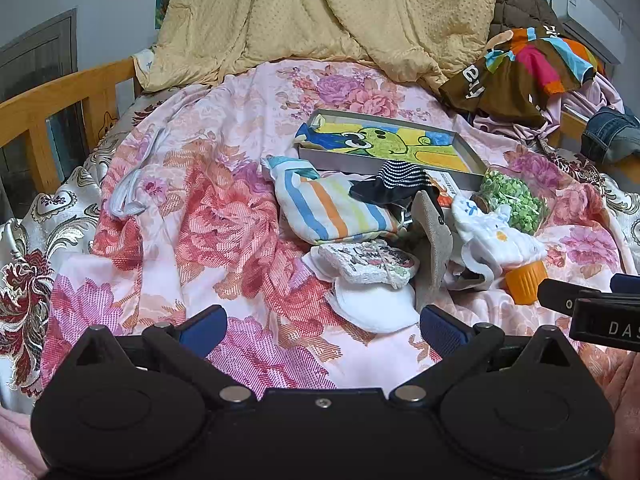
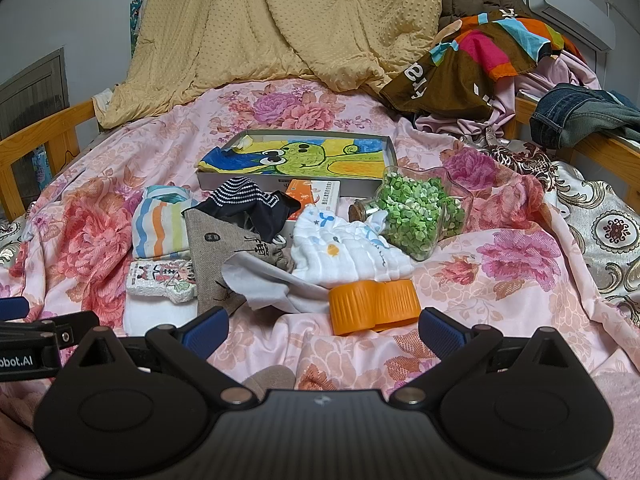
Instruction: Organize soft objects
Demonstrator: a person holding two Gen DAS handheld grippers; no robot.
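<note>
Mostly heaped mid-bed on the flowered sheet [image 2: 500,304]: a striped cloth [image 2: 160,228], a dark sock with white dotted bands [image 2: 248,200], a grey linen pouch [image 2: 216,264] and a white baby cloth [image 2: 352,248] — all touching or overlapping. Just in front of the baby cloth, an orange ribbed cap [image 2: 374,306] lying on its side. Beside the pouch, a printed sponge-like pad [image 2: 160,280] resting on a white round pad [image 1: 372,304]. Behind the heap, a shallow grey box [image 2: 224,178] lined with a frog drawing, and to its right a clear jar of green bits [image 2: 420,216], tipped over. Further back, a yellow quilt [image 2: 280,40] and bundled clothes.

Left gripper [image 1: 322,330] released, blue pads wide apart, hovering low over the sheet near the white pad. Right gripper [image 2: 322,330] likewise spread and empty — orange cap just ahead between its fingers.
</note>
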